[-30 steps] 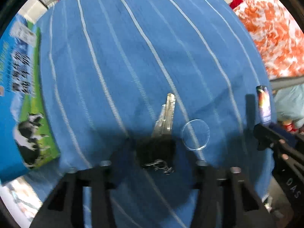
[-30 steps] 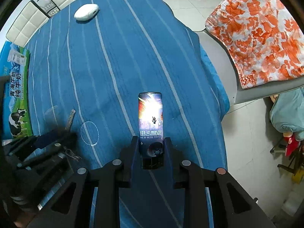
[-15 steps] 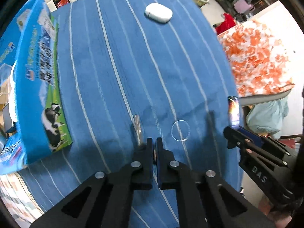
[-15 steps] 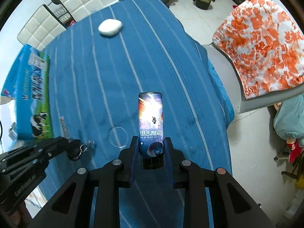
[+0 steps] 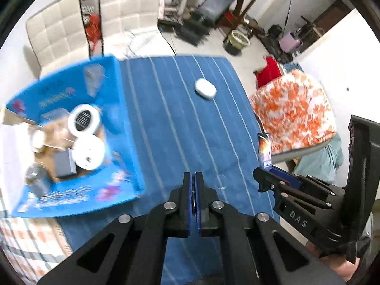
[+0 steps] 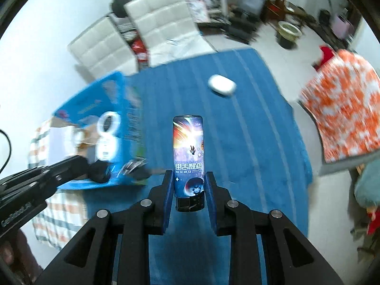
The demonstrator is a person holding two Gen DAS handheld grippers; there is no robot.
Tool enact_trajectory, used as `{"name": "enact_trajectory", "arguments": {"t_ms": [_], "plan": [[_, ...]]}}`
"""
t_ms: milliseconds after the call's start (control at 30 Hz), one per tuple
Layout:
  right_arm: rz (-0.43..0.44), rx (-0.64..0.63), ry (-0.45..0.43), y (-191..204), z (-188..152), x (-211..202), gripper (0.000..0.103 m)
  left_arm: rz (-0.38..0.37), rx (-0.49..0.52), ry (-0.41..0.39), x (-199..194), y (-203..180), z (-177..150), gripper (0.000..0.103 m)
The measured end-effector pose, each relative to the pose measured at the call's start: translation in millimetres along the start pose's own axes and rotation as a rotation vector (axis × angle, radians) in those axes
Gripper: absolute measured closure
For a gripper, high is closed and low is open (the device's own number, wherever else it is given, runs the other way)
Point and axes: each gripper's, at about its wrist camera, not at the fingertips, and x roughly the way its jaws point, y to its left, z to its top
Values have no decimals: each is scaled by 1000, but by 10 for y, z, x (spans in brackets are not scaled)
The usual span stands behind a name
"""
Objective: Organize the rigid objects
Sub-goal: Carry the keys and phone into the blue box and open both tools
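My left gripper [image 5: 195, 178] is shut on the key, held above the blue striped tablecloth [image 5: 180, 123]; only the key's black head [image 6: 99, 172] with its blurred blade and ring shows in the right wrist view. My right gripper [image 6: 188, 182] is shut on a slim box with a space print [image 6: 188, 152], which also shows in the left wrist view [image 5: 264, 149]. An open blue carton [image 5: 123, 128] at the left holds white tape rolls [image 5: 83, 118] and other items. A white oval case [image 5: 205, 89] lies far on the table.
A clear ring [image 5: 219, 181] lies on the cloth just ahead of my left gripper. An orange-and-white floral cloth [image 5: 292, 114] covers a seat at the right. White padded chairs [image 5: 71, 30] stand behind the table. A checked cloth [image 5: 28, 237] lies at the near left.
My left gripper closed on the key and lifted it off the cloth. Both grippers have risen and tilted up, so the carton's open top and the room now show.
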Motion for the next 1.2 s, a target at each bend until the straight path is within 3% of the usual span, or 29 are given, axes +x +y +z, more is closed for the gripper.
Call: {"name": "enact_trajectory", "arguments": {"t_ms": [233, 400, 600, 767, 1200], "plan": [[89, -101, -2, 1004, 86, 91, 76, 48, -63, -105, -539, 615, -9, 102], [106, -136, 56, 1517, 48, 485, 76, 80, -123, -141, -746, 1143, -70, 102], [143, -84, 208, 1676, 57, 1242, 75, 55, -232, -65, -462, 1777, -185, 102], [147, -57, 261, 1766, 25, 1595, 75, 51, -290, 26, -96, 2151, -334, 102], [109, -66, 300, 2087, -1, 2038, 75, 132, -241, 102, 243, 2389, -367, 102]]}}
